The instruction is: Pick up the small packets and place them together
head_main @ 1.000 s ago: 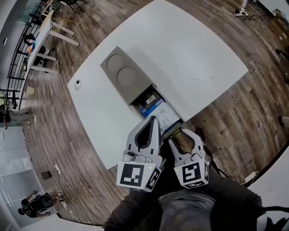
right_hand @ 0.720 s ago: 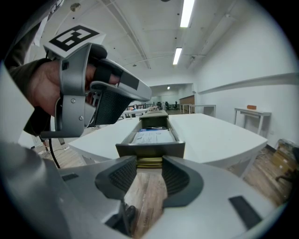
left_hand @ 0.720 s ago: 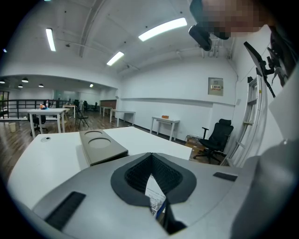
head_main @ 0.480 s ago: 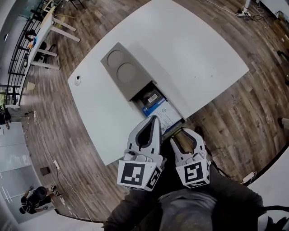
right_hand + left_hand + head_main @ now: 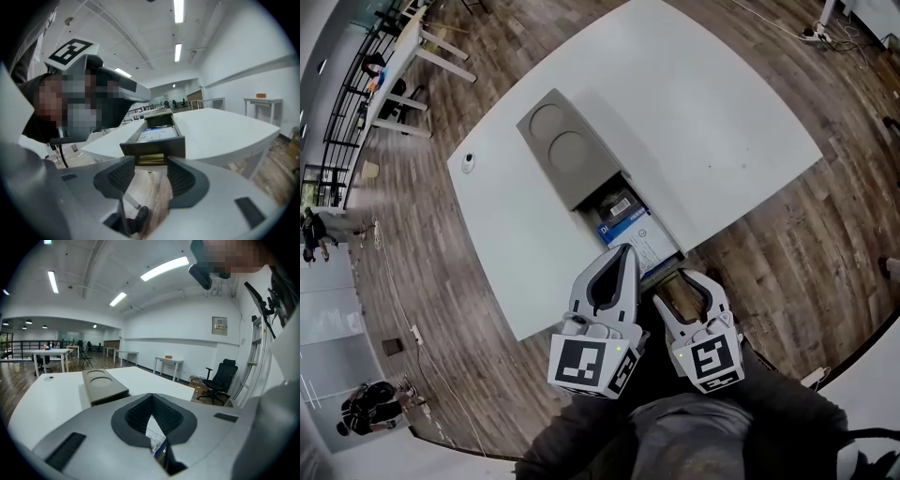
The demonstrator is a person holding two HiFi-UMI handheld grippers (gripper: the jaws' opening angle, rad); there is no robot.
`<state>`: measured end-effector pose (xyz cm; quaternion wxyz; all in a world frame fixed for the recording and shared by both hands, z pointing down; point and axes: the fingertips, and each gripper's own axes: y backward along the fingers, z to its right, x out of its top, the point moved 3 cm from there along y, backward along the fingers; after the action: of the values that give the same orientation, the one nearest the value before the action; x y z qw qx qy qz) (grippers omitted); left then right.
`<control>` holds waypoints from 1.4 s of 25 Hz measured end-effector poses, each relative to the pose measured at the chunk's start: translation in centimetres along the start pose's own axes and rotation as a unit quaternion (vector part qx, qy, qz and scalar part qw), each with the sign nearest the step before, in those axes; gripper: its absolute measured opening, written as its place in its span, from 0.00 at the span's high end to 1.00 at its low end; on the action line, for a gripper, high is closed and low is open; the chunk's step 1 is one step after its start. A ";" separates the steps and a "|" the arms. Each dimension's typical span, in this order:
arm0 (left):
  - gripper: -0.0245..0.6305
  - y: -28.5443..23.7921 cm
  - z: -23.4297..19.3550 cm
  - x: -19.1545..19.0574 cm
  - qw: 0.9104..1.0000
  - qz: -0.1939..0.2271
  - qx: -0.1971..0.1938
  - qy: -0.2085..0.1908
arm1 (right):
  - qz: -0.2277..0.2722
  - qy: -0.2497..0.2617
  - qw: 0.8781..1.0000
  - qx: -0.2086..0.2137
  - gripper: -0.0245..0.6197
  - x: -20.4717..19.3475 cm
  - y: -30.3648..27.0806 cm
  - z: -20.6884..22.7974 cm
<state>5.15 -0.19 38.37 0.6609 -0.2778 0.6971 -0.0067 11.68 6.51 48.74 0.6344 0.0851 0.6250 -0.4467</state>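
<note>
Left tongs (image 5: 158, 453) are clenched on a small packet (image 5: 153, 433). Right tongs (image 5: 149, 173), jaws just opening, stand released with nothing between, facing the open drawer (image 5: 157, 146) on the counter (image 5: 712, 122), more packets (image 5: 628, 230) inside.

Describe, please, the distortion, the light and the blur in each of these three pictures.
Head view: the fisheye lens bends the edges of the white table; the light is even and all is sharp. Left gripper view: dark corners, bright glare from the ceiling lamps, a mosaic patch at the top. Right gripper view: dark corners too, a mosaic patch at left, the drawer sharp.
</note>
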 end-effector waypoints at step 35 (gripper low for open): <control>0.96 7.8 -7.5 6.0 0.987 0.116 0.098 0.047 | -0.251 0.239 0.931 0.115 0.47 5.6 -6.3 -0.3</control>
<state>-4.62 1.31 30.86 0.6479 -0.1282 0.7507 -0.0109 6.19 0.44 46.70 0.3194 0.1027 0.7034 -0.6267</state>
